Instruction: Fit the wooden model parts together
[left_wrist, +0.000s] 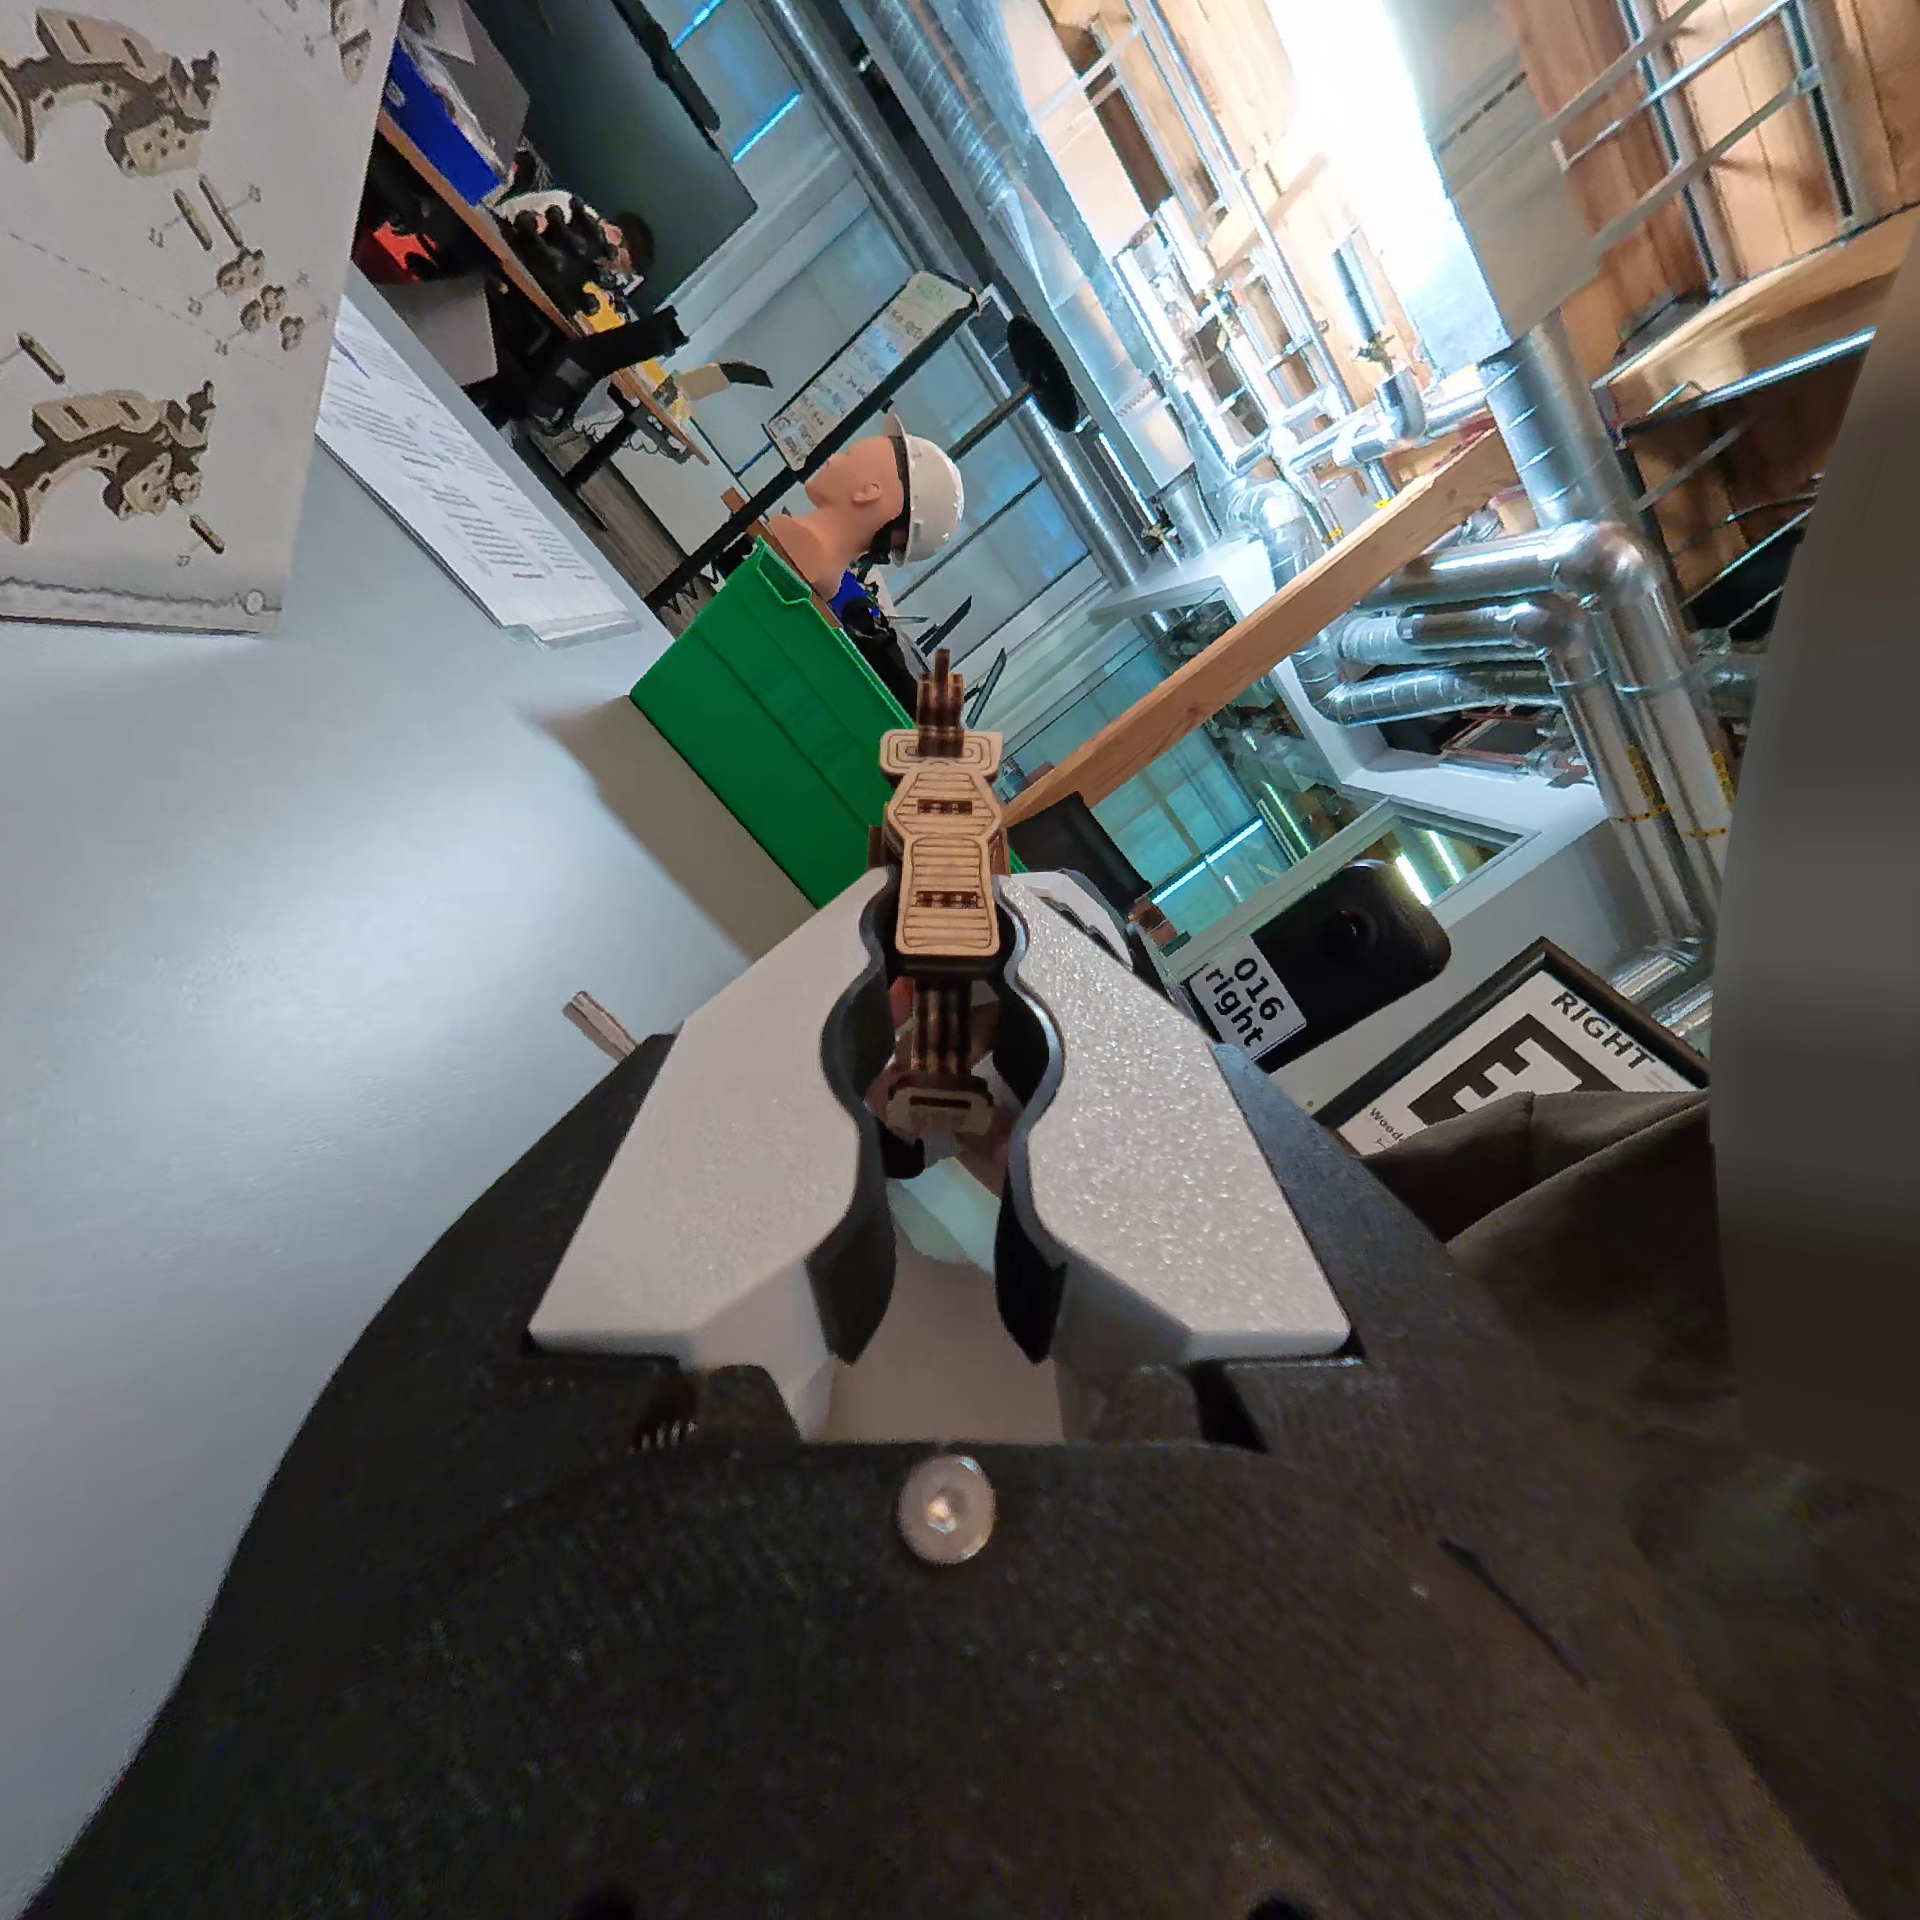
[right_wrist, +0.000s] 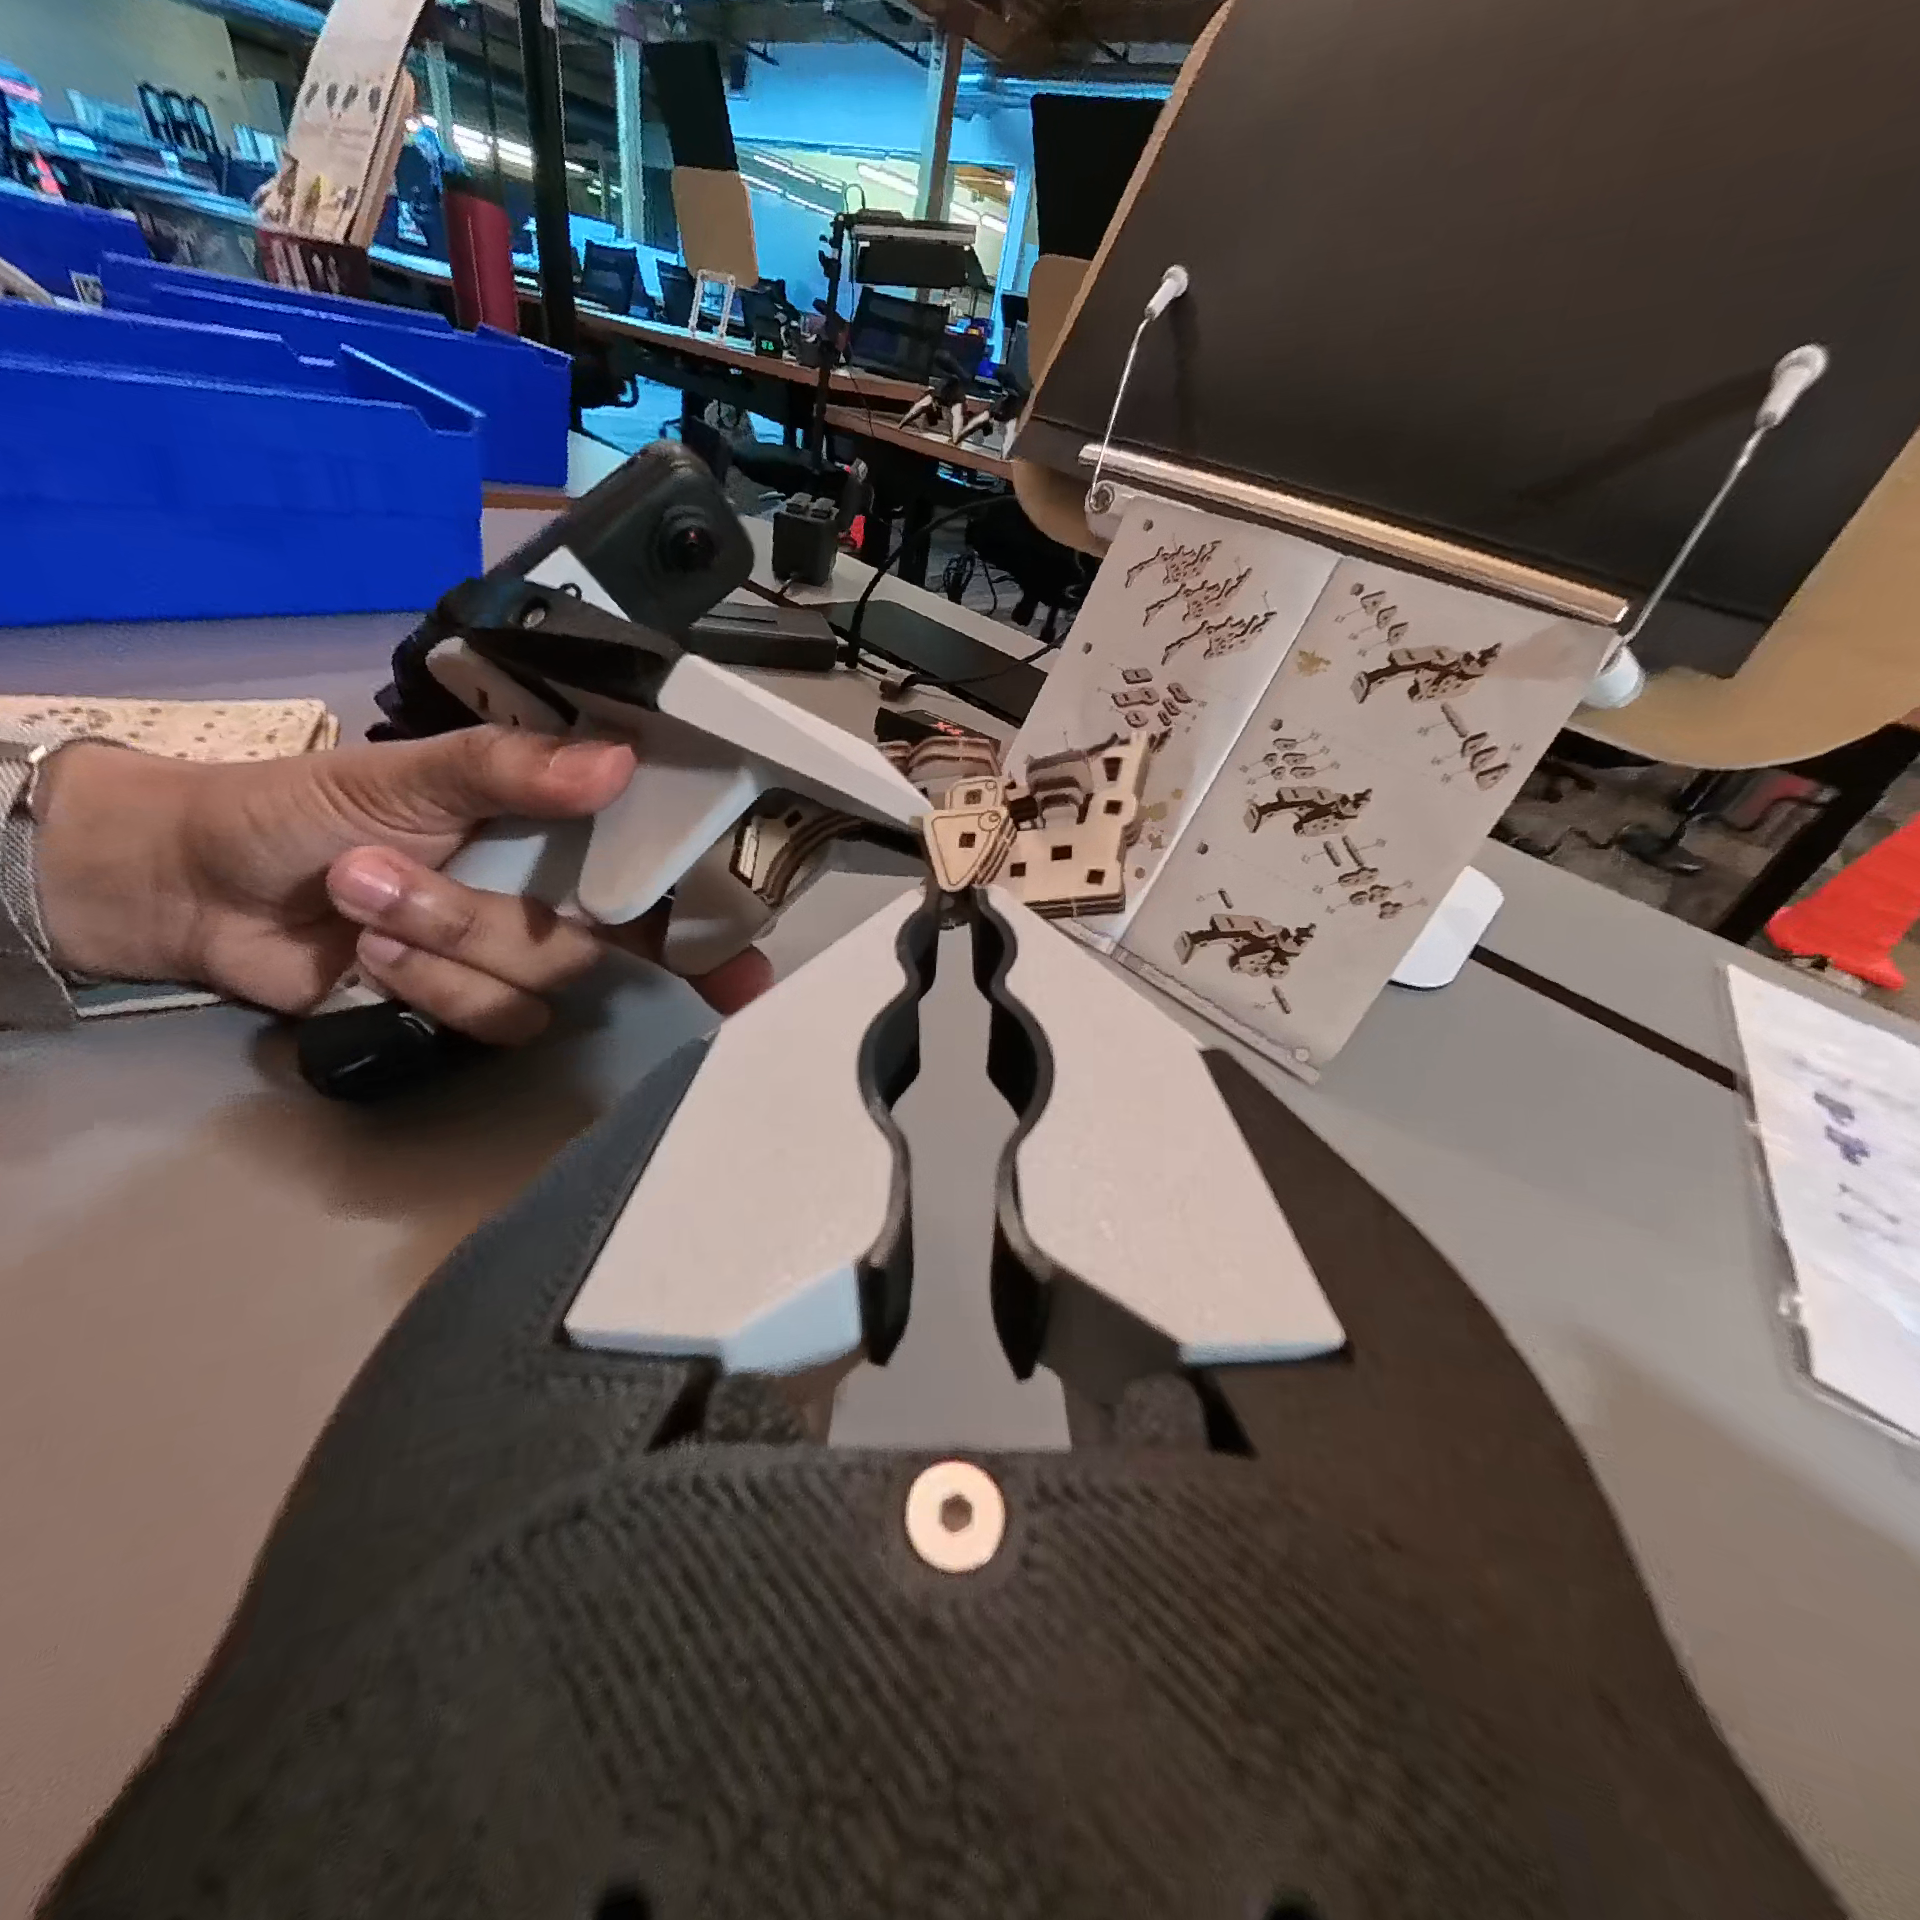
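Note:
My left gripper (left_wrist: 943, 896) is shut on a layered wooden model assembly (left_wrist: 940, 821), which sticks out past the fingertips. In the right wrist view a hand (right_wrist: 312, 862) holds this left gripper (right_wrist: 914, 810) at the left, above the table, and the model (right_wrist: 1070, 831) juts out to the right of its tip. My right gripper (right_wrist: 954, 906) is shut at its tips on a small flat wooden part (right_wrist: 961, 847) with square holes. That part is held up against the near end of the model. The right gripper's body (left_wrist: 1351, 935) shows at the right of the left wrist view.
An instruction sheet (right_wrist: 1320, 748) hangs on a stand behind the model; it also shows in the left wrist view (left_wrist: 125, 312). Blue bins (right_wrist: 208, 468) stand at the back left, a green bin (left_wrist: 769, 748) farther off. A wooden parts sheet (right_wrist: 177, 727) and a paper in a clear holder (right_wrist: 1829, 1174) lie on the grey table (right_wrist: 1455, 1195).

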